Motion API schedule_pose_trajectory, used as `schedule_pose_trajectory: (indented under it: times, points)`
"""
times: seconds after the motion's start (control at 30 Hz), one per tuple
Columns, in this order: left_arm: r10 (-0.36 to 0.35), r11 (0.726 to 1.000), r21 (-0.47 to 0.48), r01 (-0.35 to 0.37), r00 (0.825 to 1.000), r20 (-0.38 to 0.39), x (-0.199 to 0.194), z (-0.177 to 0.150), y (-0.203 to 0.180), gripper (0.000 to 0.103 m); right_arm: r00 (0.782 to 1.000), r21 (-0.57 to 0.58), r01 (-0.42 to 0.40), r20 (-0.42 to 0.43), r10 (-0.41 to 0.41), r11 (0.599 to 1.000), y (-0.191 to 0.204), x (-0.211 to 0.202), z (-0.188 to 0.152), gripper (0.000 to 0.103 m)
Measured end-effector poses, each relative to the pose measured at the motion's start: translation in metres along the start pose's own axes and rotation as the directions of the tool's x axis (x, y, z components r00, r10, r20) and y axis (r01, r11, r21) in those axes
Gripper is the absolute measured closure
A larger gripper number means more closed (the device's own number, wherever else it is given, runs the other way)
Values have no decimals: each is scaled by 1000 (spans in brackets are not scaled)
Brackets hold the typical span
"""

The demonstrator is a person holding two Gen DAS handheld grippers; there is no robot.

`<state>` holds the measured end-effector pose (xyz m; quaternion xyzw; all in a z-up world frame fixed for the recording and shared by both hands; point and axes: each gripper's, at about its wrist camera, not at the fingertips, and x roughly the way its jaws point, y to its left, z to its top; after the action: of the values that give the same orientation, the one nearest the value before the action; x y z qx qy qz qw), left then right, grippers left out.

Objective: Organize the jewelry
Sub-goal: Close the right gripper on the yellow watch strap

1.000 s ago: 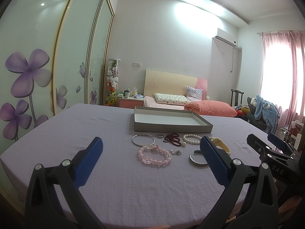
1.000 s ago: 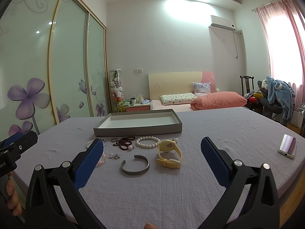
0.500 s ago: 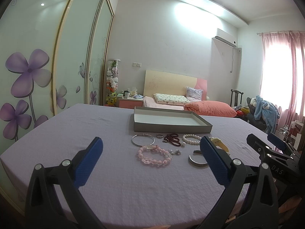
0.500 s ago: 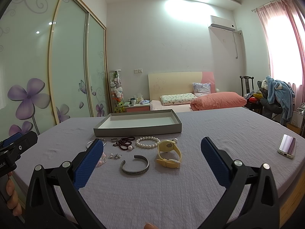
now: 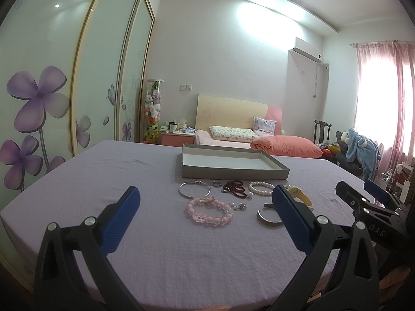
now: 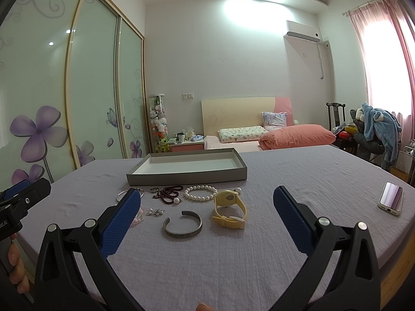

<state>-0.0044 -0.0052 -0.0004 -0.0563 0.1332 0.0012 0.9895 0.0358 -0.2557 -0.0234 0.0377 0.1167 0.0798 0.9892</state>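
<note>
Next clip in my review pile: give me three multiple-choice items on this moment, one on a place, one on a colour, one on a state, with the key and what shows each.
1. Where does the phone lie?
A. Inside the tray
B. On the purple cloth, far to the right of the jewelry
C. On the pink pillow

2. What colour is the watch?
A. Pale yellow
B. Black
C. Green

3. How does the tray stand now?
A. Holding every bracelet
B. Closed with a lid
C. Open with nothing in it

Key:
1 B: in the right wrist view it rests alone on the cloth near the right edge.
2 A: its strap and case are pale yellow, beside the silver cuff.
3 C: its white floor is bare, while the pearl bracelet and pink bead bracelet lie on the cloth in front of it.
</note>
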Motion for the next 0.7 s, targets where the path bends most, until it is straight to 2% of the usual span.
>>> schedule_pose_trajectory:
  times: [0.2, 0.33, 0.47, 0.63, 0.7]
  points:
    - [-9, 1000, -7, 9, 999, -42, 16, 1, 2, 4, 995, 18, -4, -102, 6, 1000, -13, 22, 0, 2]
    - [-14, 1000, -7, 14, 996, -90, 37, 3, 5, 4, 981, 36, 22, -195, -14, 999, -25, 46, 1, 2]
    - [-53, 999, -19, 50, 986, -159, 63, 2, 9, 4, 954, 53, 47, -300, -29, 997, -34, 74, 3, 2]
    - [-68, 998, -11, 68, 965, -253, 95, -2, 9, 4, 903, 32, 87, -426, -65, 996, -39, 112, 6, 2]
    - [-79, 997, -15, 78, 954, -291, 108, -4, 9, 4, 886, 26, 102, -458, -79, 994, -40, 127, 6, 7]
